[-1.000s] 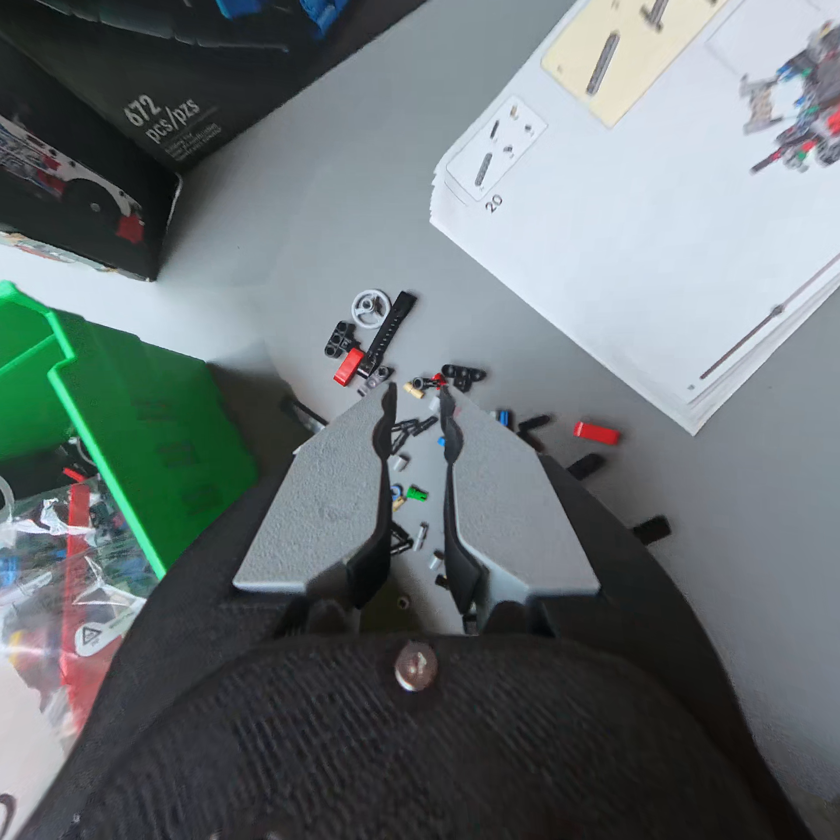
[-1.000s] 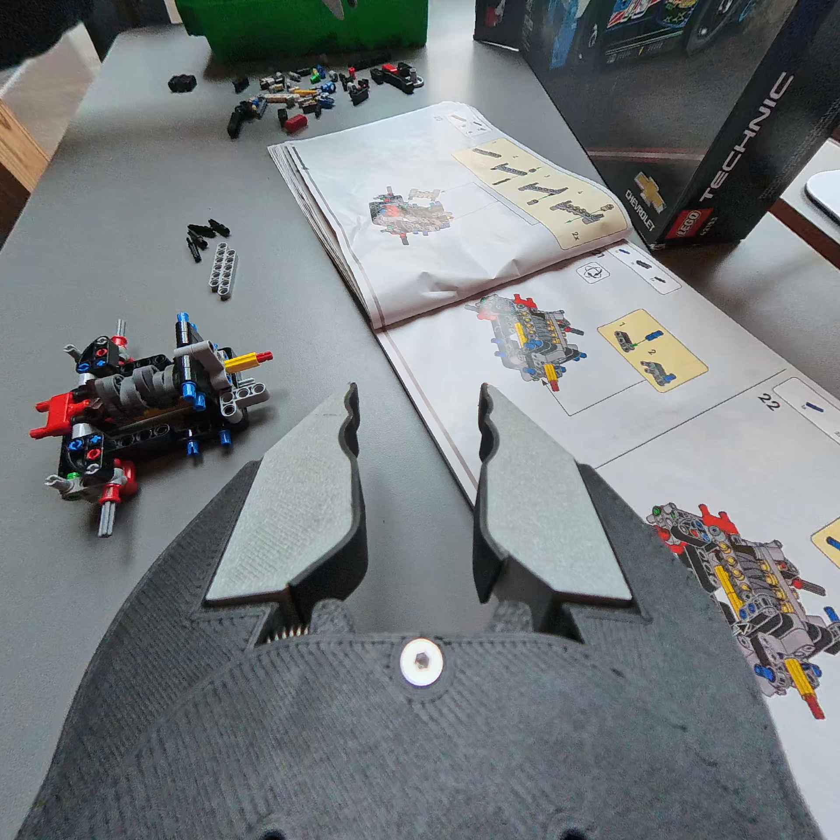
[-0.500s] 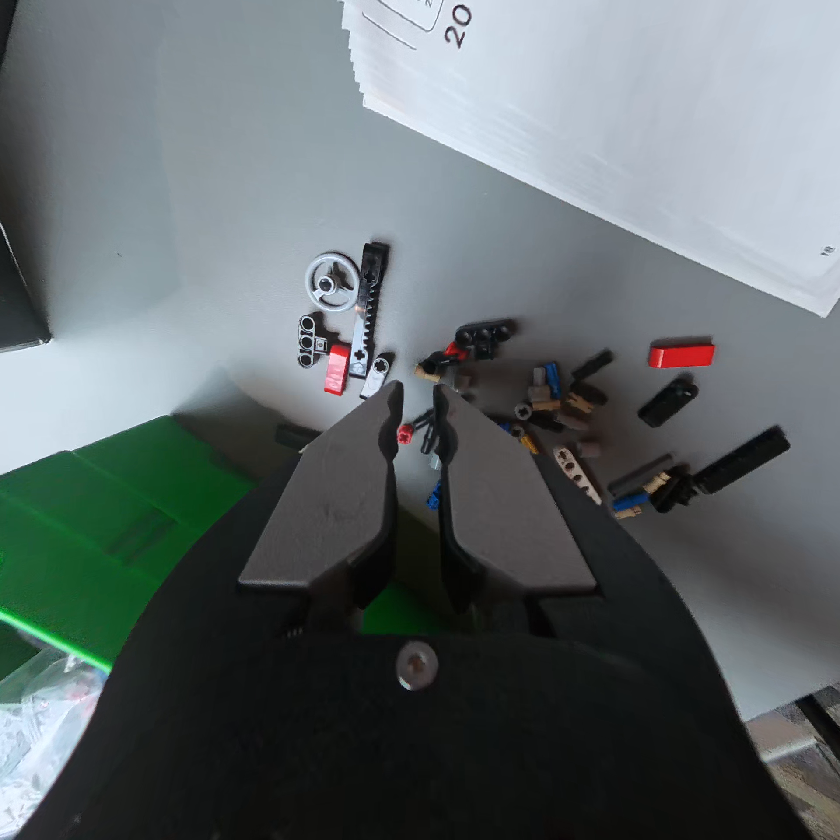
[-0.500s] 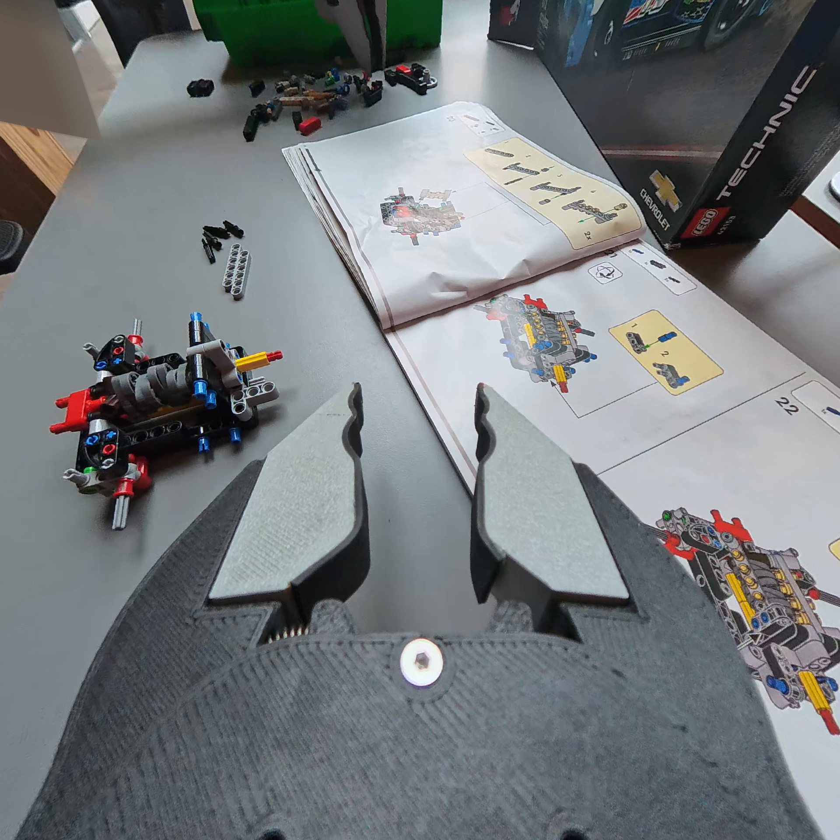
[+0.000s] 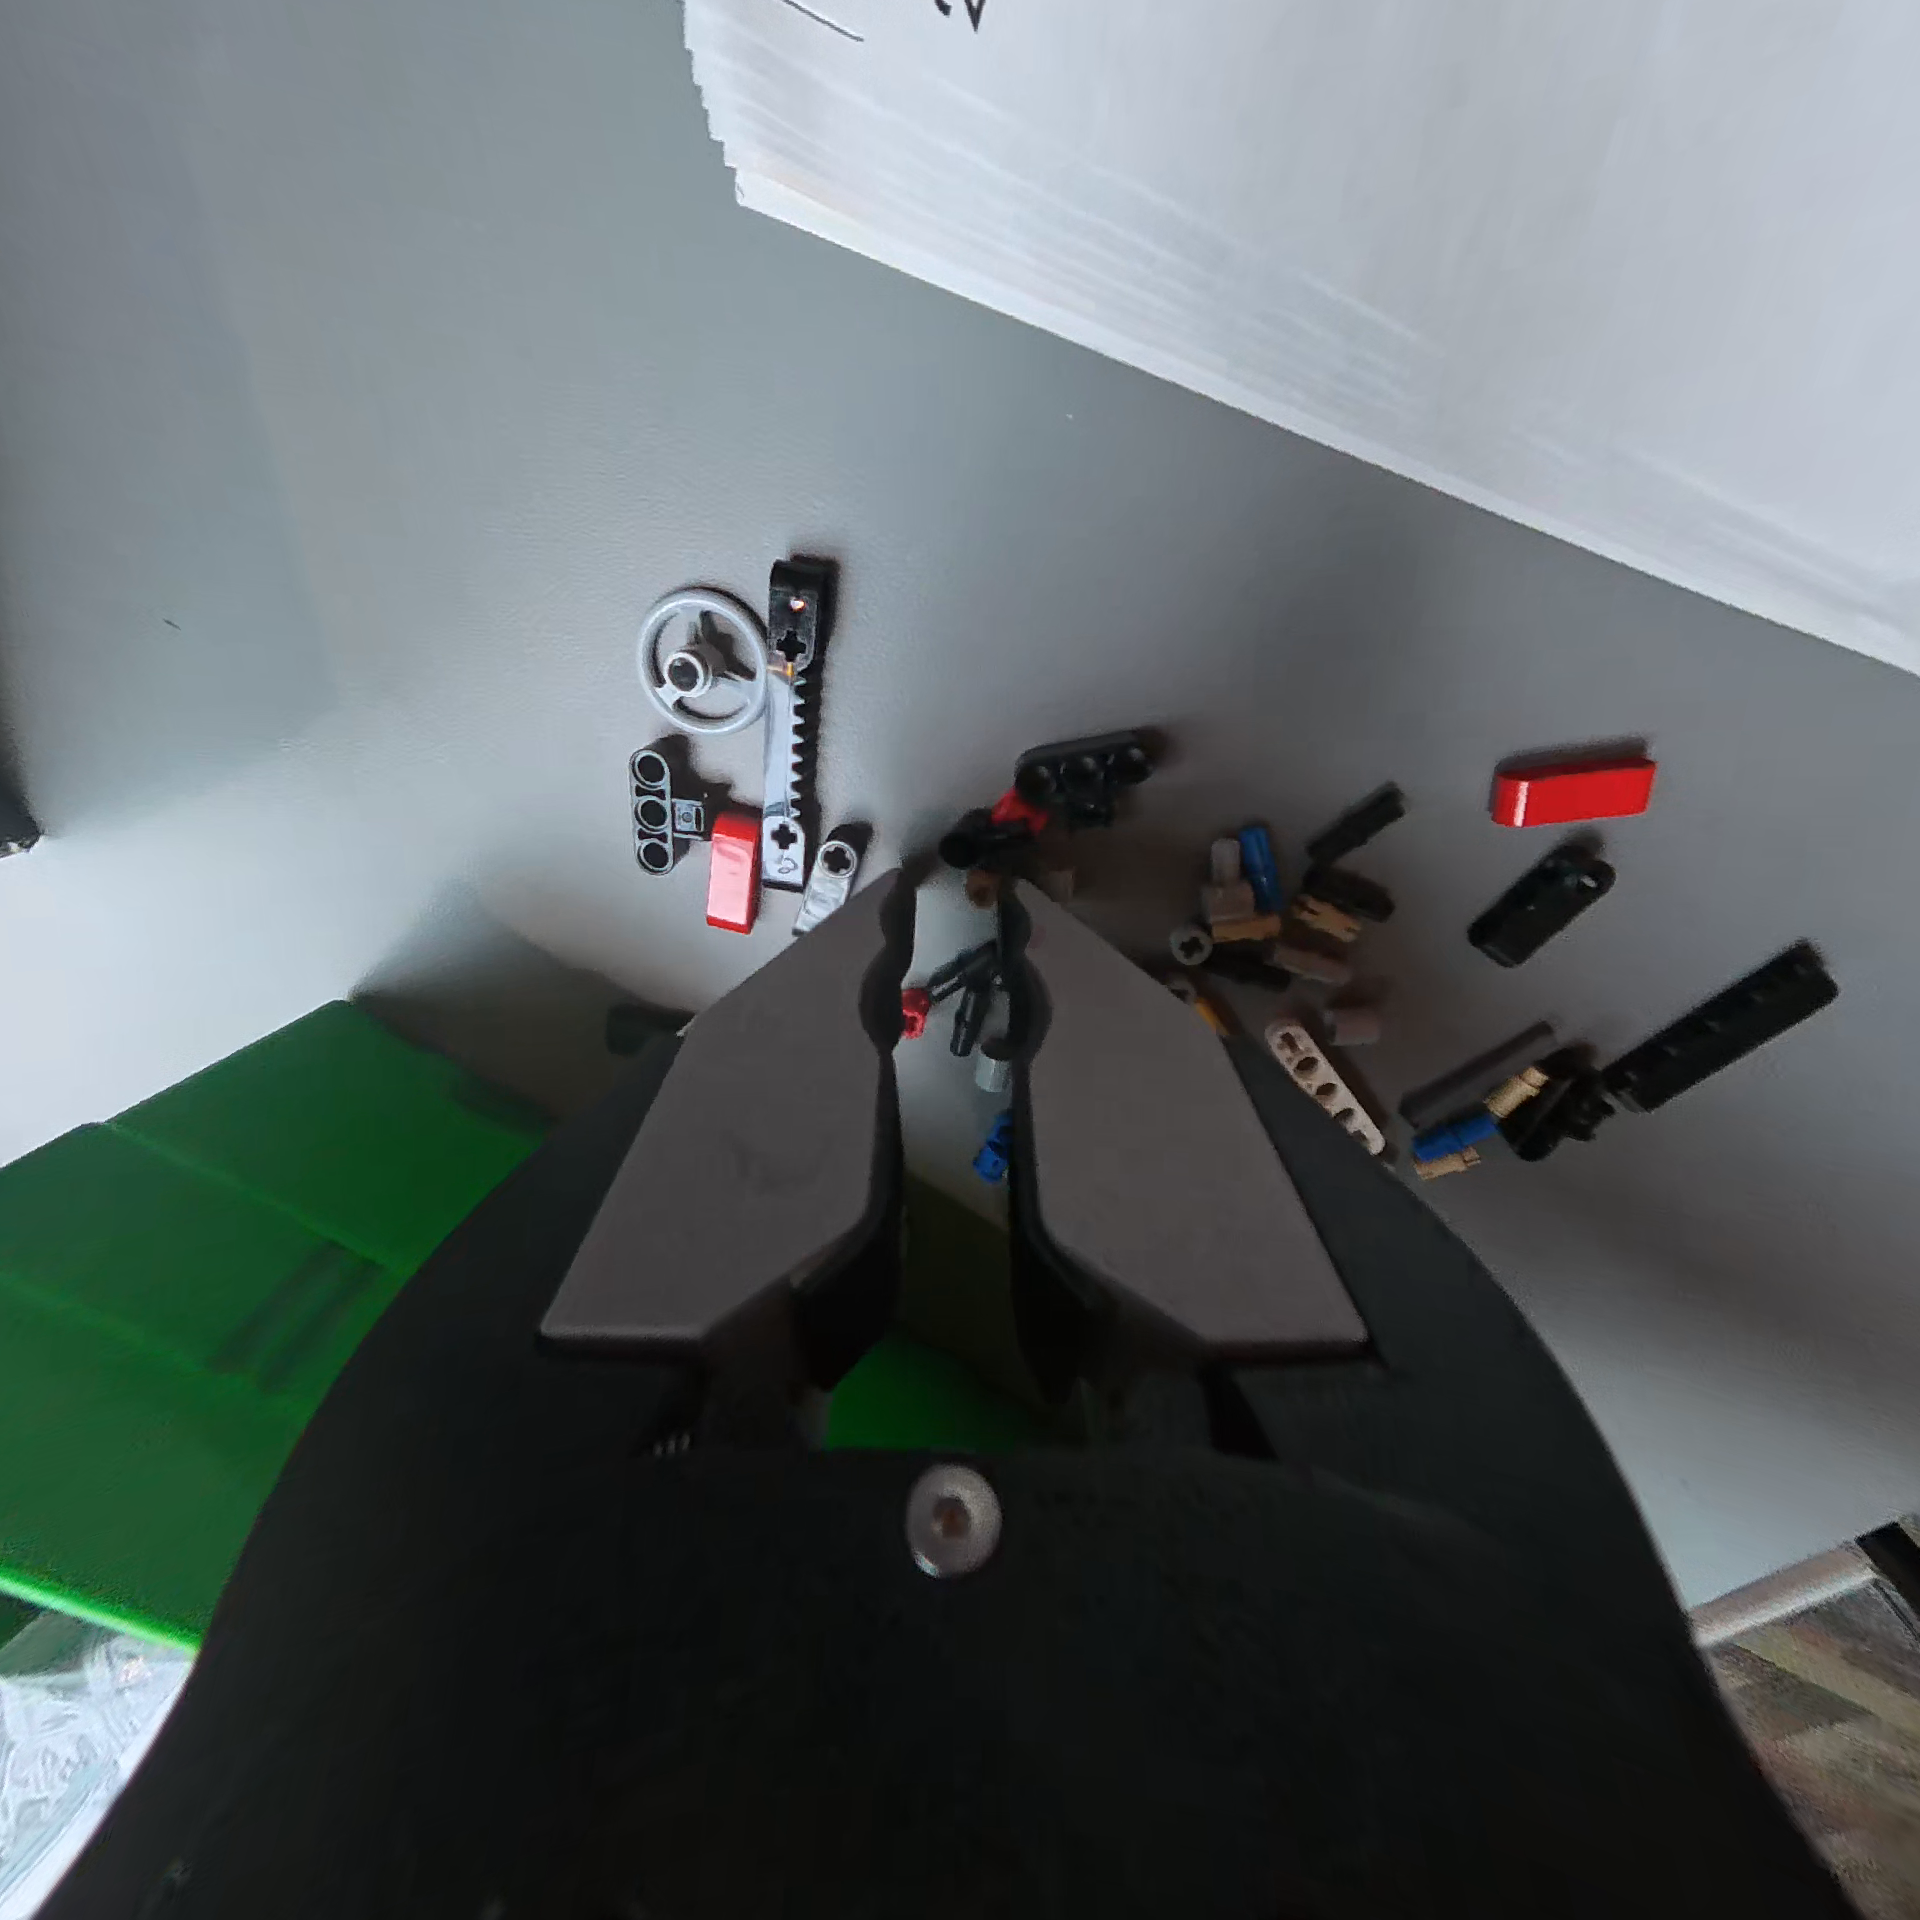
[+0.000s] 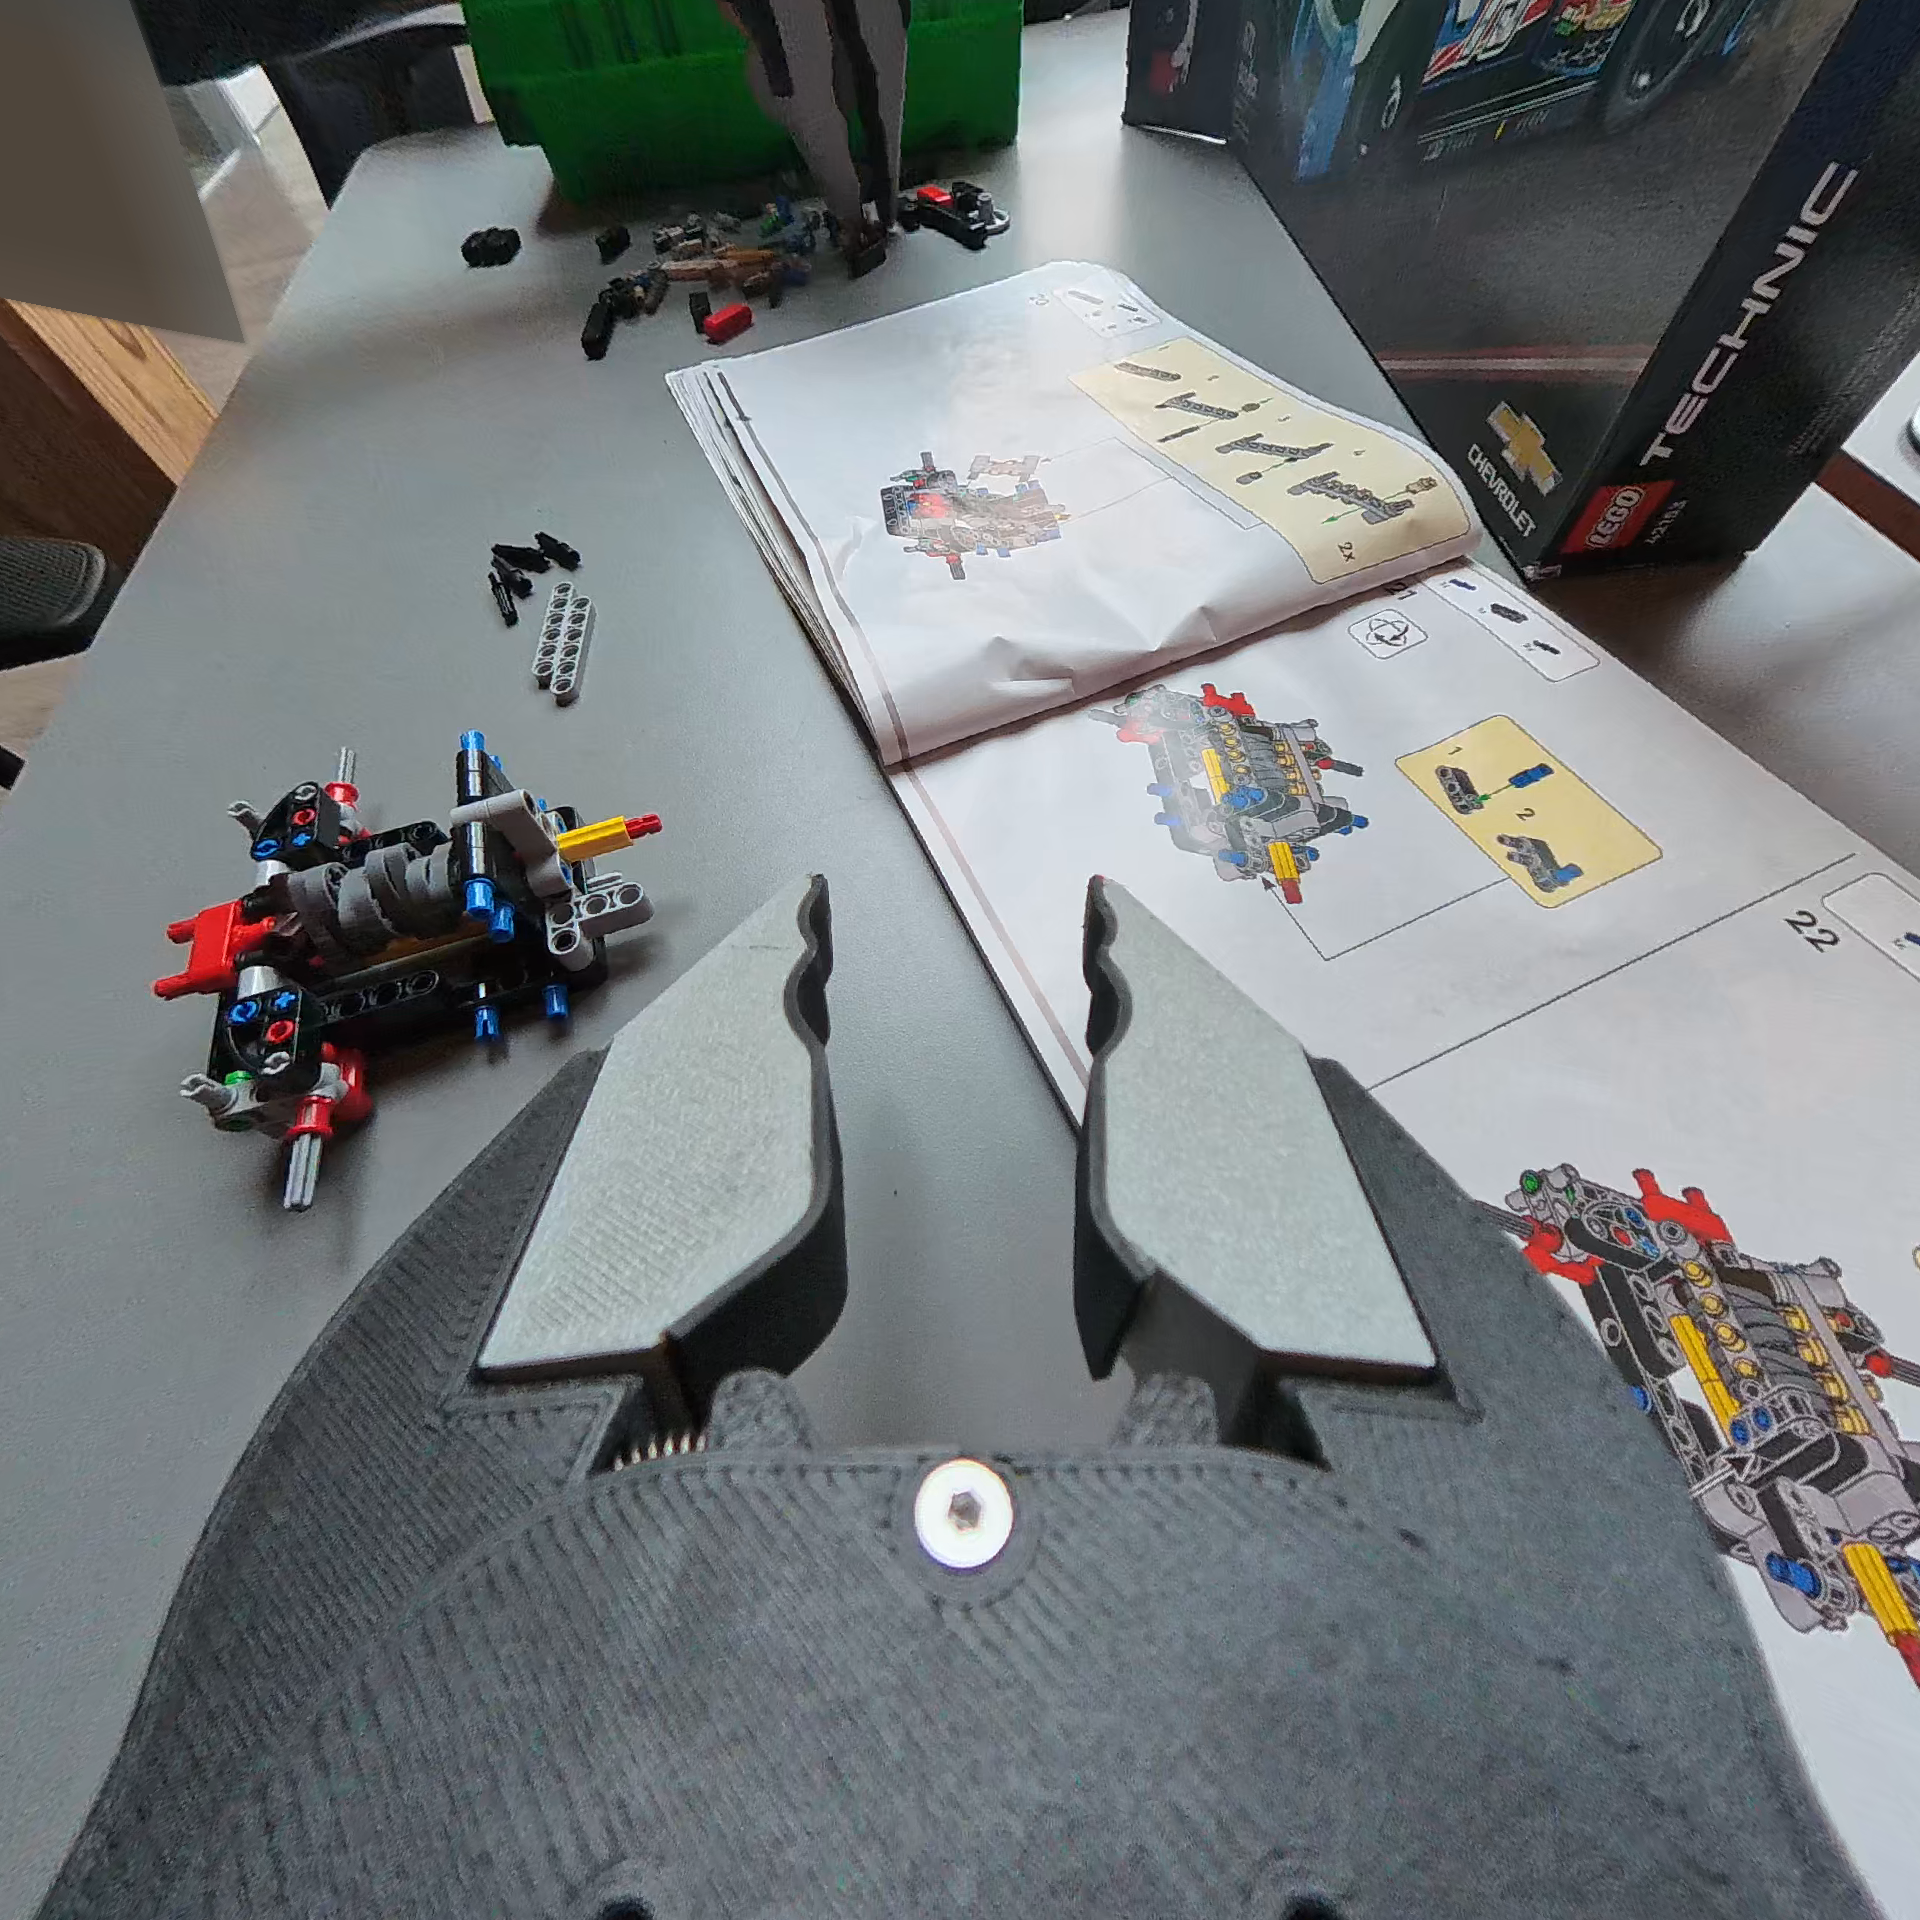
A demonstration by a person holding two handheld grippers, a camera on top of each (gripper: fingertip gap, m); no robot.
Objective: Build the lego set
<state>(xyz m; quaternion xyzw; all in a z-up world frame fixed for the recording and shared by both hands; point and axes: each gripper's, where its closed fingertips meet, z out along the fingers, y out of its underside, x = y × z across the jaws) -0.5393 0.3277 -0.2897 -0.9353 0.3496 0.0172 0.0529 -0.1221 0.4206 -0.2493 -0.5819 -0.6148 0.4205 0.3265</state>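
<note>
**Left gripper low over the loose parts, chassis waits by the right**

Grey table (image 6: pixel 343 436) carries it all. Biggest item is the dark set box (image 6: pixel 1558 260), standing at the far right edge. Beside it the instruction booklet (image 6: pixel 1091 582) lies open, pages bowed at the fold. The green bin (image 6: pixel 644 94) sits at the far end.

Now the build itself: the half-built chassis (image 6: pixel 405 935) rests on the table just left of the right gripper (image 6: pixel 956 914), not touched. It is a black frame with a grey ribbed core, red ends, blue pins and a yellow axle poking out. Beyond it lie two grey beams (image 6: pixel 563 644) side by side, black pins (image 6: pixel 525 566) next to them.

The right gripper's jaws stand wide apart, empty. The left gripper (image 5: pixel 961 899) is down over the loose parts pile (image 5: pixel 1278 935), jaws narrowly parted; black pins lie between them, none visibly clamped. Left of its tips: a black gear rack (image 5: pixel 795 727), a grey steering wheel (image 5: pixel 698 673), a red curved tile (image 5: pixel 732 868).
</note>
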